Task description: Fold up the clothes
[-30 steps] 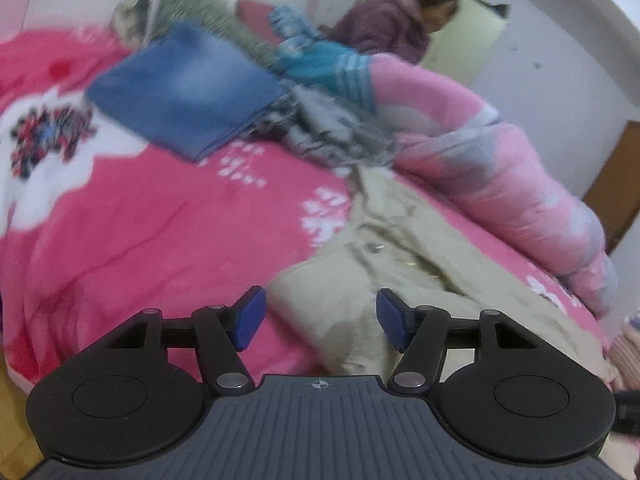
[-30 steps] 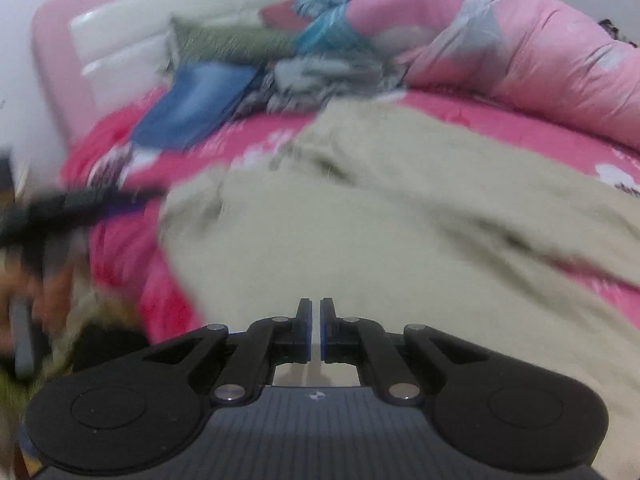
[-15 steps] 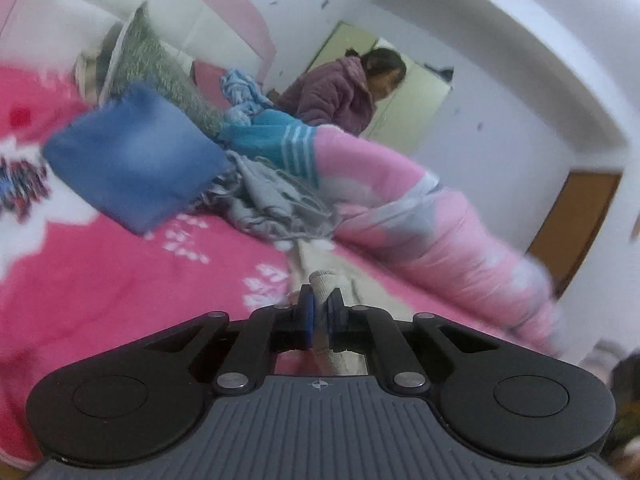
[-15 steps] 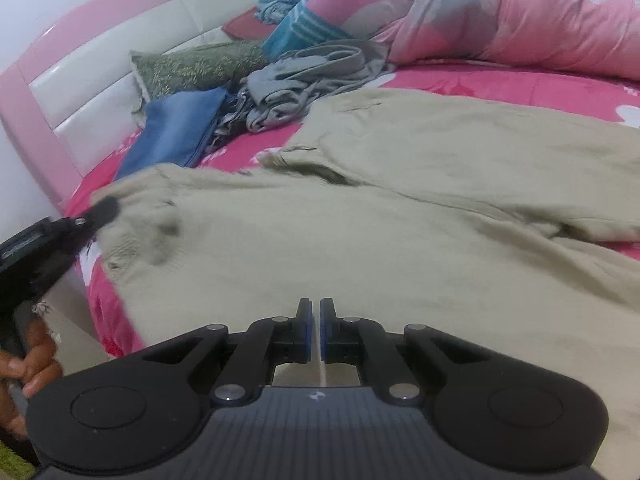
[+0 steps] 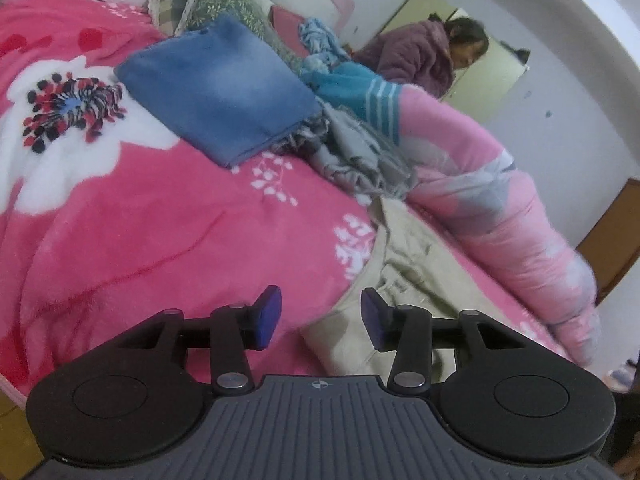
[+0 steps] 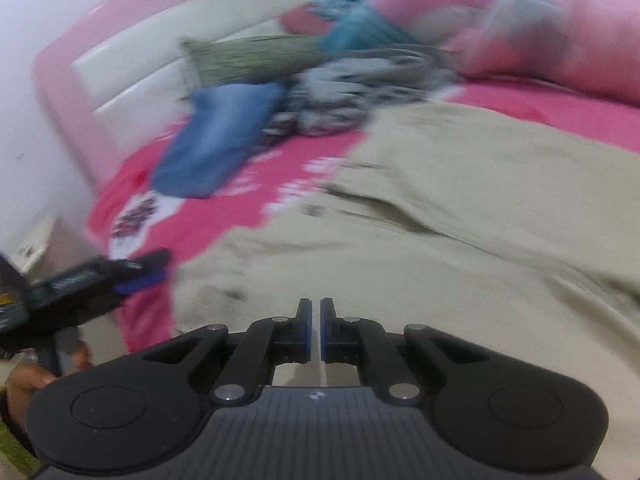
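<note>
Beige trousers [image 5: 404, 280] lie spread on the pink bed; they fill most of the right wrist view [image 6: 460, 220]. My left gripper [image 5: 320, 318] is open and empty, hovering just above and left of the trousers' near corner. It also shows at the left edge of the right wrist view [image 6: 140, 272]. My right gripper [image 6: 316, 330] has its jaws nearly together over the trousers' near edge; whether cloth is pinched between them is hidden. A folded blue garment [image 5: 216, 96] lies further up the bed.
A crumpled grey garment [image 5: 360, 156] and a teal striped one [image 5: 360, 92] lie beside a rolled pink quilt [image 5: 500, 208]. Green pillows [image 5: 224, 4] lean on the headboard. A person in a purple coat [image 5: 424, 56] stands at the back. The bed edge is at lower left.
My left gripper was shut on the trousers' corner half a second ago; it has opened and let go, and the corner lies on the bed. The right wrist view has shifted and blurred.
</note>
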The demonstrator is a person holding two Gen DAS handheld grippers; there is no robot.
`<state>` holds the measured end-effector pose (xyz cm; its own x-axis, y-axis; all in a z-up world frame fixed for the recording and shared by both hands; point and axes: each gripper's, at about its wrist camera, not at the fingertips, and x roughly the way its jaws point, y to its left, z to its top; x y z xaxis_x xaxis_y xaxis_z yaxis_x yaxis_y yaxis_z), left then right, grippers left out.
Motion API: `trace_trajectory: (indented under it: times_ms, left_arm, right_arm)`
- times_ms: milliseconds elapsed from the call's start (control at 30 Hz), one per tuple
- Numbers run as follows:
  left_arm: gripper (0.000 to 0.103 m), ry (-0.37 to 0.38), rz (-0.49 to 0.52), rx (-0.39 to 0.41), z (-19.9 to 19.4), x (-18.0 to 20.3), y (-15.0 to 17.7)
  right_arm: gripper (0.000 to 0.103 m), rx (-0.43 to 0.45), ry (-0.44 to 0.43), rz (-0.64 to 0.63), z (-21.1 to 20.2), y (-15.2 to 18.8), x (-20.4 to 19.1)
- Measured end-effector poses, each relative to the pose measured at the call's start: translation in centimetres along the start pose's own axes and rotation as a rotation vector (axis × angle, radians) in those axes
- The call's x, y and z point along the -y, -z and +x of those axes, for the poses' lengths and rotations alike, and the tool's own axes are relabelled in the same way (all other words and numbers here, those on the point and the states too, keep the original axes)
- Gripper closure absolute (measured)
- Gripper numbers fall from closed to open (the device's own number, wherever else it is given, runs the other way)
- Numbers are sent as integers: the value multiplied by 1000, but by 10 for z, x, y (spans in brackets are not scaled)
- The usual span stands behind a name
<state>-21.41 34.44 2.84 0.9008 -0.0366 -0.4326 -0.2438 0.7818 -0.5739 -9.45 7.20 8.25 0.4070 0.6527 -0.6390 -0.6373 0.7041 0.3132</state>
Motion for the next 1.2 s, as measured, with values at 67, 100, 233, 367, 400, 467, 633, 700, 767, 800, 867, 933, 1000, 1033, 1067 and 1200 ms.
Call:
trace_trajectory:
  times_ms: [67,100,233,367,400,467,633,700,767,800,867,933,1000,1033,1067,1200]
  left_arm:
    - [59,-3,-3,-36,7,-3,0]
    - [58,-4,-6,-48,7,-4,1]
    - [58,5,32,-10,0,0,4]
    - [58,41,146,19,-2,16,7]
    - [57,36,179,19,0,20,8]
    - [57,33,228,21,3,26,10]
    - [57,34,303,22,9,35,10]
    - [57,34,317,23,9,35,10]
    - [56,38,327,26,7,35,10]
    - [56,41,337,29,7,36,11]
    - [54,49,357,34,7,39,11]
    - [50,56,395,44,6,45,12]
    - [47,66,451,50,7,53,13]
    - [46,68,478,50,9,57,14]
    - [46,69,504,48,11,61,14]
    - [46,49,598,47,17,75,16]
  right_arm:
    - [101,-4,-35,-53,12,-6,-17]
    - [101,-7,-45,-81,15,-8,-25]
    - [101,-28,-2,-189,27,-9,-49]
    - [99,-66,69,-180,35,-4,-54]
    - [91,-76,79,-174,37,-3,-54]
    - [74,-76,138,-195,43,2,-59]
    - [72,-86,158,-135,49,1,-56]
    - [71,-90,154,-128,49,0,-57]
    - [72,-94,159,-130,49,1,-56]
    - [75,-89,171,-129,50,2,-55]
    - [95,-76,190,-122,50,5,-54]
    - [97,-45,178,-78,43,4,-49]
    - [97,-4,171,-64,32,3,-49]
    - [98,15,169,-62,27,3,-49]
    - [98,27,167,-59,23,2,-49]
    - [98,55,162,-48,14,-4,-47]
